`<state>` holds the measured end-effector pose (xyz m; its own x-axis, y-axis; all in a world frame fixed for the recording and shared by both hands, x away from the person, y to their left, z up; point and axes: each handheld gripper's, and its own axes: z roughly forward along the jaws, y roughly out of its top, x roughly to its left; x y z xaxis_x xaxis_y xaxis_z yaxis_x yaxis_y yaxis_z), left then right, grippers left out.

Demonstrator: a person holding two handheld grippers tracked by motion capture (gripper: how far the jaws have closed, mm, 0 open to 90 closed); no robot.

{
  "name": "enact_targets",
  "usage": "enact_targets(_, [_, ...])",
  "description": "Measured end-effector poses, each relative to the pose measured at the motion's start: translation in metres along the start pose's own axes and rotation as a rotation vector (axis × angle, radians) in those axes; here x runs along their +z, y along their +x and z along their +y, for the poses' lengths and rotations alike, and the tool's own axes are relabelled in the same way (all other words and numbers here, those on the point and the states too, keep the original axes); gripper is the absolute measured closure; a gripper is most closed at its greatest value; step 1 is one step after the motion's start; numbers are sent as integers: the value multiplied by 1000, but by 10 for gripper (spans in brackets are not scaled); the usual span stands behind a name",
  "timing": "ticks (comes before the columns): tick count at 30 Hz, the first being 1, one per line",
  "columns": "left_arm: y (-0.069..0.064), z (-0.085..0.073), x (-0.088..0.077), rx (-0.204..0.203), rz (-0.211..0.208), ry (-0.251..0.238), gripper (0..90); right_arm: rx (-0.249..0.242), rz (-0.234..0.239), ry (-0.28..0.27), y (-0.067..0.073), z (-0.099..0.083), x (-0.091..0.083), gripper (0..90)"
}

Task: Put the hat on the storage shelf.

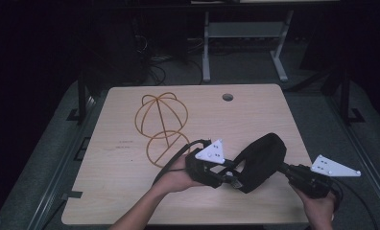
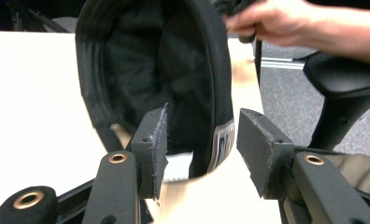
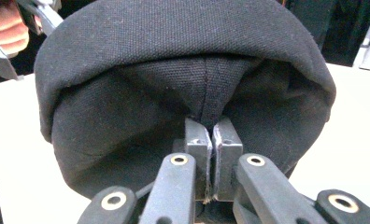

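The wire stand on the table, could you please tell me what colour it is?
The wire stand is golden orange, clearest in the high view.

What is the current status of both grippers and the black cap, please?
Right gripper shut on black cap, pinching the crown fabric. Left gripper open, fingers straddling the cap's rim. Wire cap frame lies apart on table, not in the way.
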<state>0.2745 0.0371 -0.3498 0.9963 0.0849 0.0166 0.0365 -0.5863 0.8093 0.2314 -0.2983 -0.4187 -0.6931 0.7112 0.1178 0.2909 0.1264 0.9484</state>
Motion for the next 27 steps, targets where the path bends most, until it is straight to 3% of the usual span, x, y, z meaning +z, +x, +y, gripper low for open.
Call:
enact_targets(8, [-5,-25,-18,-17,48,36,507,21,15,-9,-3,12,-8,876])
enact_targets(18, [-4,-64,-27,-91,84,52,491,30,27,3,-12,34,-13,876])
enact_targets(27, [-9,-84,-33,-87,121,68,491,12,49,3,-14,56,-6,877])
